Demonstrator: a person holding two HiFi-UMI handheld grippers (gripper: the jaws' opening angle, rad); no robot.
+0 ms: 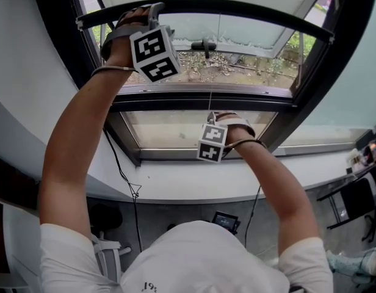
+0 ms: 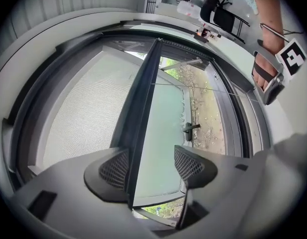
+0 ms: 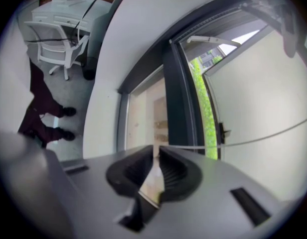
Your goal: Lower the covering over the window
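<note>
The blind (image 2: 83,113) is a pale cloth full of tiny holes, like a net. It ends in one long dark bar (image 2: 143,98). It hangs high up at the top of the window (image 1: 237,63). The cloth is on the far side of the bar from both tongs, so it covers only the top part. The glass on the near side of the bar is bare, with stones and green plants showing outside. The left tongs (image 2: 152,164) are up at the bar and their jaws are spread wide. The bar runs right between them, close against the left jaw, with a clear gap to the right jaw, so they are not squeezing it. A small dark window handle (image 2: 189,128) sits on the glass just past the right jaw. A thin pale cord (image 3: 253,137) runs straight from the bar down to the right tongs (image 3: 157,156). The right tongs are lower, well below the bar. Their jaws are pressed almost together and pinch the end of the cord. There is one blind, one bar, one cord, one window handle and two tongs.
</note>
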